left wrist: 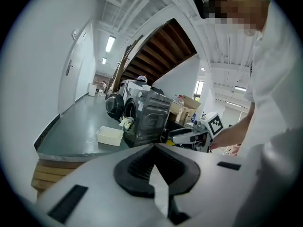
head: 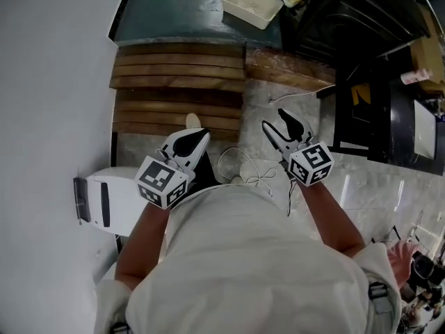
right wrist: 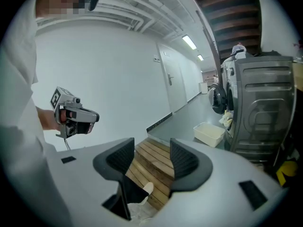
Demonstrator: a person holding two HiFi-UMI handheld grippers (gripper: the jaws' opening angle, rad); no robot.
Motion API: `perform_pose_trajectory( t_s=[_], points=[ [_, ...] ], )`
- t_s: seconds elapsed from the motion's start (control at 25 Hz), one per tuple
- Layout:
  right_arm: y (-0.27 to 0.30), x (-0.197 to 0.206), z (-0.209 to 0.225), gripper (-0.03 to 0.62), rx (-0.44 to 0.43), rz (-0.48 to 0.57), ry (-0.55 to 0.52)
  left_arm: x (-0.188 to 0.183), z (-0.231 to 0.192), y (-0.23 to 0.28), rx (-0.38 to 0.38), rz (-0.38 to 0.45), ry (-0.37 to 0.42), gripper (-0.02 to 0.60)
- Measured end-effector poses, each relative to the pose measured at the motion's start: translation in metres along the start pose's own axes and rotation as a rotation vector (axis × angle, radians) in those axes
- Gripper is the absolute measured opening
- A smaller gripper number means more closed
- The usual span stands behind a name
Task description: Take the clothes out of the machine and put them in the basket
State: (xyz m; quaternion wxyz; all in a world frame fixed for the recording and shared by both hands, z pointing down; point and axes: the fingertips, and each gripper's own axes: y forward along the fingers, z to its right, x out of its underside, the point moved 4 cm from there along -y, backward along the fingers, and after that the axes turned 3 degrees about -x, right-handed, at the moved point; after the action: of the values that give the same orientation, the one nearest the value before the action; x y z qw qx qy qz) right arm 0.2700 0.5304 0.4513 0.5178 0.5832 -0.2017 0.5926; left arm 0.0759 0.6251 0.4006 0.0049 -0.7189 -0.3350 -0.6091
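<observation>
Left claw (head: 198, 138) clenched, empty; right claw (head: 271, 118) released, empty. Basket (head: 252, 5) well apart at 12 o'clock, beside machine (left wrist: 150, 115); clothes (left wrist: 126, 122) at its door.

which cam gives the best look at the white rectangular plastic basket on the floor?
Head view: the white rectangular plastic basket shows whole from above, perforated bottom visible. Both gripper views show it small and side-on by the dark grey washing machine, inside hidden.

Left tongs (head: 203, 135) closed, right tongs (head: 272, 118) apart, empty
</observation>
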Motion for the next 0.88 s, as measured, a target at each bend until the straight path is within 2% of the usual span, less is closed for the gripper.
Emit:
perform_pose_trajectory(
  t_s=[0.2,0.52,0.64,0.88],
  points=[
    [0.095,-0.040,0.032,0.222,0.017,-0.039,-0.007,-0.036,-0.099,0.026,0.024,0.006,0.022,-0.004],
    [0.219,-0.149,0.060,0.221,0.081,-0.058,0.002,-0.122,-0.235,0.041,0.123,-0.032,0.064,-0.004],
    [0.242,-0.184,0.072,0.221,0.106,-0.048,0.003,-0.152,-0.267,0.049,0.148,-0.043,0.078,-0.004],
    [0.257,-0.226,0.112,0.221,0.183,-0.030,0.030,-0.199,-0.294,0.081,0.200,-0.055,0.065,-0.003]
  ],
)
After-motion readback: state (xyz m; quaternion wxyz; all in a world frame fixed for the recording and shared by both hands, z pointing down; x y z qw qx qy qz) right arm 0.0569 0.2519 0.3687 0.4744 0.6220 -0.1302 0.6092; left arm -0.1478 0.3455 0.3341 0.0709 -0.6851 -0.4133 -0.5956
